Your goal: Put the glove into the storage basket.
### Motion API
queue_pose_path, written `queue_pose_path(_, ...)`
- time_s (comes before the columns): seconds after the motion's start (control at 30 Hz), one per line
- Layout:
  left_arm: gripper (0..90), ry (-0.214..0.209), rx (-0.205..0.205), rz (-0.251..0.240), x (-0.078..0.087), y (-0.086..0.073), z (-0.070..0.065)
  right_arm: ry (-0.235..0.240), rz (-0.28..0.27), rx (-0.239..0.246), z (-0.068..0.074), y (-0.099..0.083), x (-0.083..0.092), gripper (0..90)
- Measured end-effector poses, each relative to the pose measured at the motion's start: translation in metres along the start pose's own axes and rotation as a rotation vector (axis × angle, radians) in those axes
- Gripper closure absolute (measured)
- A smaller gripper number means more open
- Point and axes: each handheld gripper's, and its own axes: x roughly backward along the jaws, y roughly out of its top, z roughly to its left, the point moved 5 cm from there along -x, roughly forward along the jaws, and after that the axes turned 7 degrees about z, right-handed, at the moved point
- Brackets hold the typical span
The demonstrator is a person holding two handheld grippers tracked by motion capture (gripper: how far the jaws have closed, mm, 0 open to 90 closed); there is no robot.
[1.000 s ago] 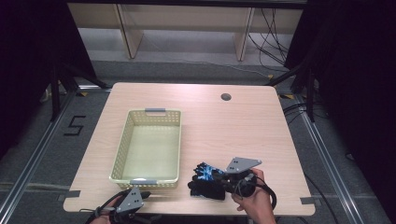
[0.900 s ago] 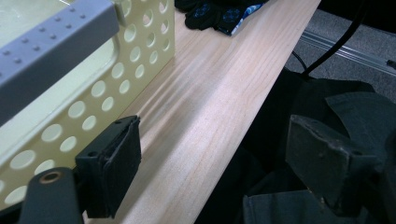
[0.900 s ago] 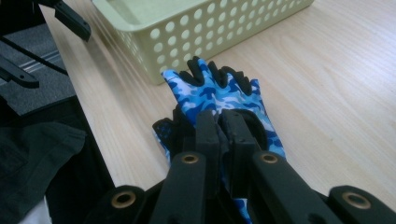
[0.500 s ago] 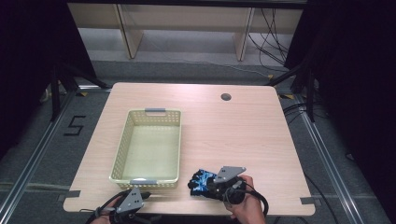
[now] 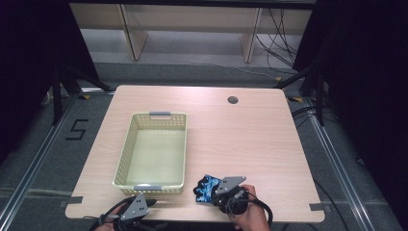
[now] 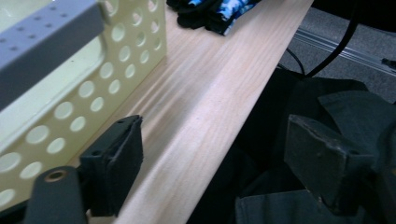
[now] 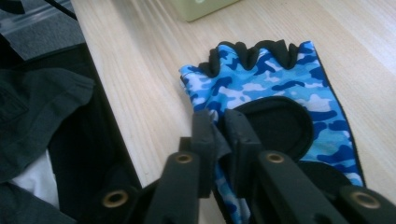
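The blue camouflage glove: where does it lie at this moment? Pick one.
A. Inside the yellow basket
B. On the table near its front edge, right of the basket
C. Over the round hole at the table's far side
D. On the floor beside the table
B: the blue camouflage glove lies flat on the table near its front edge, right of the empty yellow basket, at the right gripper.

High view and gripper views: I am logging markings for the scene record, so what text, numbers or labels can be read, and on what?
"5": black tape figure on the grey floor, left of the table.
Basket, camouflage glove: no readable print.
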Motion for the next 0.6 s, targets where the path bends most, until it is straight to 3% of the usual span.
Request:
queue_pose_path(0.03, 21.9, -0.005, 0.022, -0.023, -0.003, 0.002, -0.003, -0.002, -0.021, -0.005, -0.001, 0.001, 0.002, 71.3)
queue_pose_path(0.07, 22.3, -0.027, 0.027, -0.03, -0.003, 0.003, -0.006, -0.014, -0.021, -0.042, 0.0, 0.0, 0.006, 68.0)
queue_pose_path(0.1, 23.1, -0.011, 0.005, -0.02, -0.003, 0.003, -0.005, -0.016, -0.051, -0.035, -0.002, 0.001, 0.008, 64.5)
queue_pose_path(0.13, 24.5, -0.02, 0.012, -0.028, -0.005, 0.005, -0.007, -0.033, -0.046, -0.066, -0.003, -0.001, 0.016, 61.5)
queue_pose_path(0.27, 28.8, 0.002, -0.012, -0.038, -0.009, 0.011, -0.011, -0.067, -0.139, -0.16, -0.016, -0.011, 0.032, 59.6)
queue_pose_path(0.33, 30.1, -0.006, -0.011, -0.052, -0.014, 0.017, -0.015, -0.074, -0.139, -0.232, -0.022, -0.021, 0.039, 58.7)
queue_pose_path(0.37, 30.1, 0.0, -0.025, -0.056, -0.015, 0.02, -0.017, -0.078, -0.151, -0.244, -0.025, -0.025, 0.04, 58.6)
queue_pose_path(0.4, 30.1, -0.001, -0.05, -0.037, -0.016, 0.023, -0.017, -0.087, -0.148, -0.305, -0.027, -0.03, 0.043, 58.3)
queue_pose_path(0.43, 30.3, 0.0, -0.043, -0.056, -0.019, 0.027, -0.02, -0.1, -0.151, -0.325, -0.03, -0.034, 0.045, 57.8)
queue_pose_path(0.6, 31.1, 0.011, -0.084, -0.048, -0.032, 0.044, -0.026, -0.104, -0.176, -0.472, -0.039, -0.041, 0.043, 56.5)
